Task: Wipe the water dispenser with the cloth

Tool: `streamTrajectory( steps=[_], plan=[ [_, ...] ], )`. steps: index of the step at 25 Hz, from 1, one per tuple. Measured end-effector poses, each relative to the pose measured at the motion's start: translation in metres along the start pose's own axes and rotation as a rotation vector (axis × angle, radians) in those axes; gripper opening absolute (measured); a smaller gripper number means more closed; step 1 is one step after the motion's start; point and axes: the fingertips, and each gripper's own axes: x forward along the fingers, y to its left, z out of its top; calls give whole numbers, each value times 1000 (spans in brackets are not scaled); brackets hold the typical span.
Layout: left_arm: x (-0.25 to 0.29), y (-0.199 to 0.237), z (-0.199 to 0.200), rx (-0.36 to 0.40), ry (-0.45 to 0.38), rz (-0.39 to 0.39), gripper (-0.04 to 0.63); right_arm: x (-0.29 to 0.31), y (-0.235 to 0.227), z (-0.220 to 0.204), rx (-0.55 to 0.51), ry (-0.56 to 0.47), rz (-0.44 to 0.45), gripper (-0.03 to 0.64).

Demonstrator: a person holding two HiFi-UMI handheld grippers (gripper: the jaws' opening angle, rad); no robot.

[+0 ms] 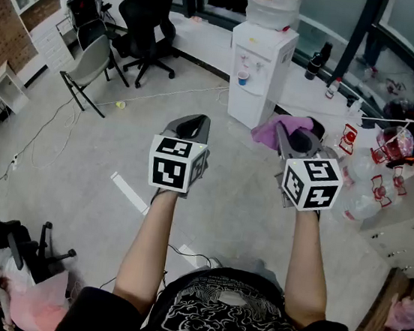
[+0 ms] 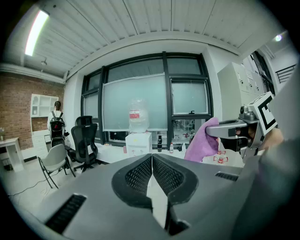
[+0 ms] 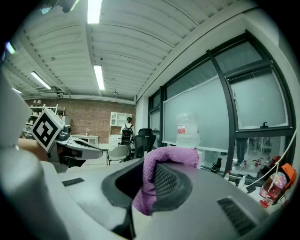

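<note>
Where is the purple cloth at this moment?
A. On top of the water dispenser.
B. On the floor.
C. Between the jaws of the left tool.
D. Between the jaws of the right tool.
D: the right gripper view shows the purple cloth pinched in the right tool, while the left tool is shut on nothing.

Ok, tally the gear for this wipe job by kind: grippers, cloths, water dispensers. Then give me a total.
Grippers: 2 (left gripper, fingers together on nothing; right gripper, fingers closed on the cloth)
Cloths: 1 (purple cloth)
Water dispensers: 1 (white water dispenser, by the window)
Total: 4
</note>
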Motion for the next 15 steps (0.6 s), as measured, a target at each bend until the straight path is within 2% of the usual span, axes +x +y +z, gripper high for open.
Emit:
streamTrajectory(
  steps=[15],
  plan=[
    [38, 28, 6, 7, 11, 8, 28, 55, -1, -4, 24, -2, 30, 41]
  ],
)
